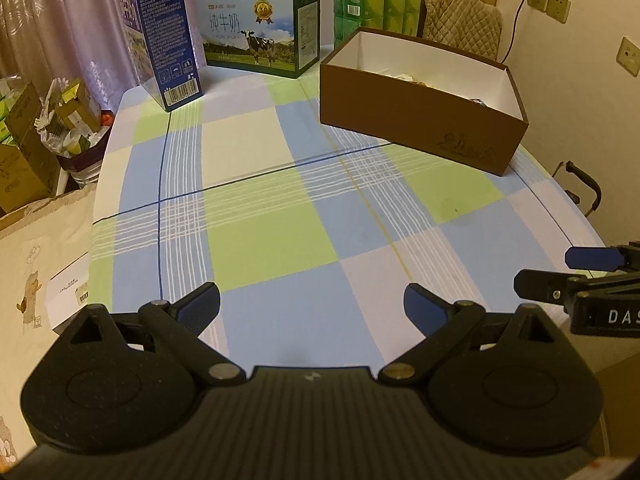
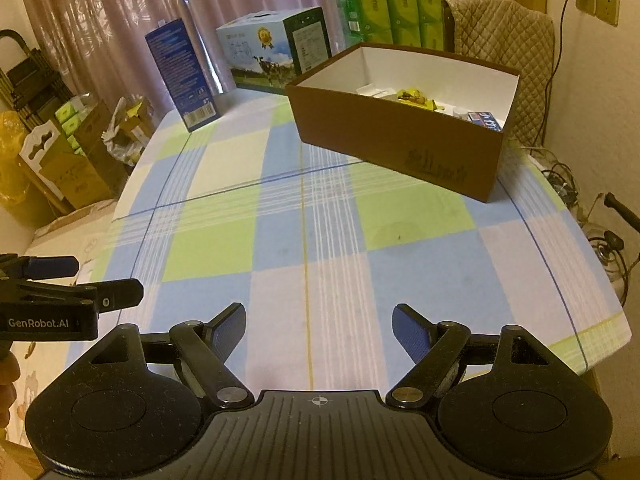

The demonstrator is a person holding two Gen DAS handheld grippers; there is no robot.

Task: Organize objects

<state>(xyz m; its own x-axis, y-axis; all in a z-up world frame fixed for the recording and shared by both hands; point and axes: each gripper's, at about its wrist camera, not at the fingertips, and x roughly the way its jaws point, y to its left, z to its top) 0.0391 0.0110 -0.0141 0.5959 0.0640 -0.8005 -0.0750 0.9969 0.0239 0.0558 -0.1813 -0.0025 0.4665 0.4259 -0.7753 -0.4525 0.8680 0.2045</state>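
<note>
Brown cardboard box (image 2: 400, 148) with small things already put inside, far from both grippers.

The open brown box with white inner walls is set on the checked blue, green and white tablecloth (image 2: 320, 248), toward the far right side. Small packets, one yellow (image 2: 412, 96), can be seen in it. It looks light and stiff, but its thin walls could be bent, so it is best held by a top edge or pushed on a side. The tall dark blue carton (image 1: 168, 44) and the milk carton with a cow picture (image 1: 260, 32) are stood at the far edge. The left gripper (image 1: 312, 304) and the right gripper (image 2: 318, 328) are held low over the near edge, fingers spread wide, nothing between them. The box is well apart from both.
</note>
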